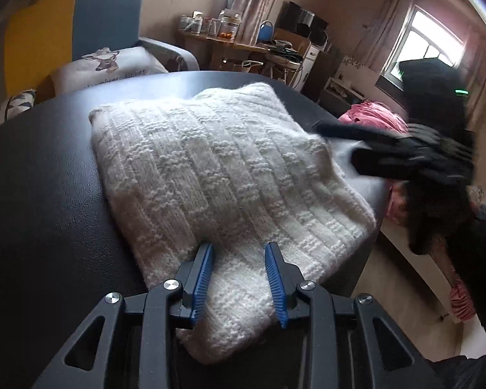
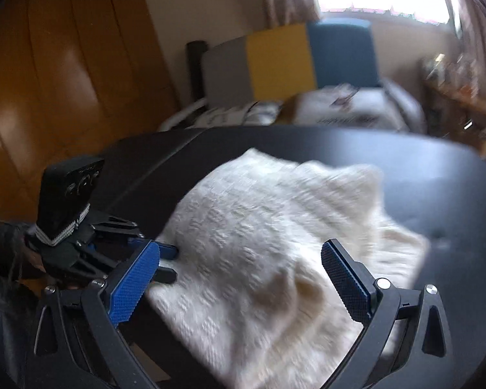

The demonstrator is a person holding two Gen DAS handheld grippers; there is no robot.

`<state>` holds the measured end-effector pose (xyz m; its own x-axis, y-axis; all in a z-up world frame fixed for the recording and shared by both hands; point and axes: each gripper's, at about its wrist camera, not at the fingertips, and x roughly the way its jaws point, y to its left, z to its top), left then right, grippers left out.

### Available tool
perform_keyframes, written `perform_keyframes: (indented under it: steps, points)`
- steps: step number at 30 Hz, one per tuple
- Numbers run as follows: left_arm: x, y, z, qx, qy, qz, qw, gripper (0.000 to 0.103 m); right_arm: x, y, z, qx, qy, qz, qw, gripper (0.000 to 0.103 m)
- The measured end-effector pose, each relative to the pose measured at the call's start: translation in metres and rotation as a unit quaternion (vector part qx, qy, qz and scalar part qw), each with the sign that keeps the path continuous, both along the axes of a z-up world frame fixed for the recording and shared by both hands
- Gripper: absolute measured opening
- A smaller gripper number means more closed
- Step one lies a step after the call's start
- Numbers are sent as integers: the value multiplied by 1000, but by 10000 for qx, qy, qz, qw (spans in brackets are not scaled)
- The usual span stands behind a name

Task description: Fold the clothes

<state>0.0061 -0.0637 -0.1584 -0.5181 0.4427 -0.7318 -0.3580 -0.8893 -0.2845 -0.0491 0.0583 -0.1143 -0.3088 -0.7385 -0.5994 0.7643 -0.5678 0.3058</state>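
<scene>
A white knit sweater (image 1: 217, 175) lies folded on the black table (image 1: 42, 194). Its near corner runs between the blue pads (image 1: 204, 275) of my left gripper (image 1: 239, 249), which is shut on it. In the right wrist view the left gripper (image 2: 175, 265) holds the sweater (image 2: 259, 233) at its left edge, one finger above and one below. My right gripper (image 2: 243, 278) stands wide open over the sweater's near side, with nothing pinched. In the left wrist view the right gripper (image 1: 337, 144) is a blurred dark shape over the sweater's right edge.
Pink clothes (image 1: 372, 116) lie on a bed to the right of the table. Beyond the far edge stand a blue armchair (image 1: 107, 16) with a deer cushion (image 1: 113, 61) and a cluttered desk (image 1: 243, 42). A wooden wardrobe (image 2: 48, 81) lines the left wall.
</scene>
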Motion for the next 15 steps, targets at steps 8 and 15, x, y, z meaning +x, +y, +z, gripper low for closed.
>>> perform_keyframes:
  steps: [8, 15]
  points:
    - [-21, -29, 18, 707, 95, 221, 9972, 33, -27, 12, -40, 692, -686, -377, 9945, 101]
    - [-71, -41, 39, 775, 417, 486, 9949, 35, -24, 17, -6, -667, -832, 198, 9941, 101]
